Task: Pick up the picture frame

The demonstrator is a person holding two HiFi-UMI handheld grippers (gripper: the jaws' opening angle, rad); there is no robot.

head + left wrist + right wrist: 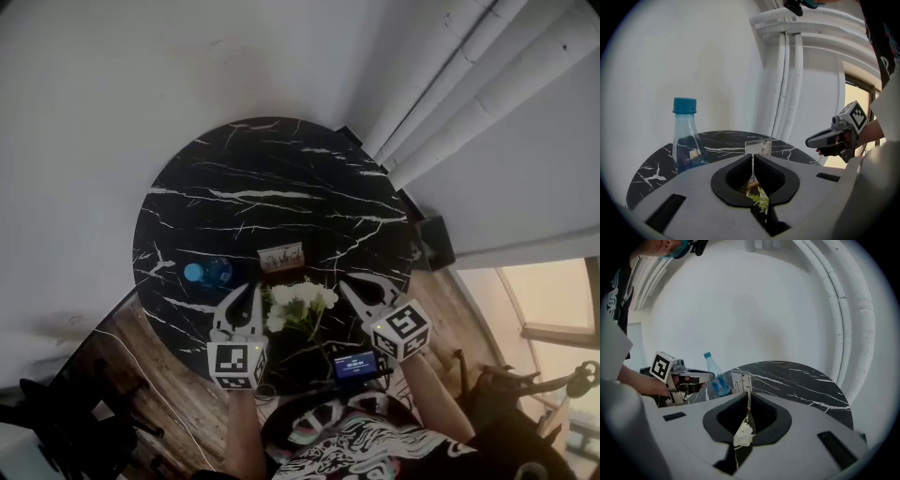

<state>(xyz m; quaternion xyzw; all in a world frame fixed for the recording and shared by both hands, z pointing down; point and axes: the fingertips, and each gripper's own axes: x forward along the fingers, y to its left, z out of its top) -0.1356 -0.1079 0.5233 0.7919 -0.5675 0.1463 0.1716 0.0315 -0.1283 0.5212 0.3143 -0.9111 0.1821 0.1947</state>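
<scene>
Picture frame (281,257) seemingly untouched on marble table (281,169), left gripper (247,292) closed, empty, right gripper (351,286) closed, empty

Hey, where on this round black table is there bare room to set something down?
The far half of the table, from the picture frame and bottle back to the wall, is bare. So is the stretch right of the frame. The near edge is crowded: flowers, a small screen, the left tool and right tool.
</scene>
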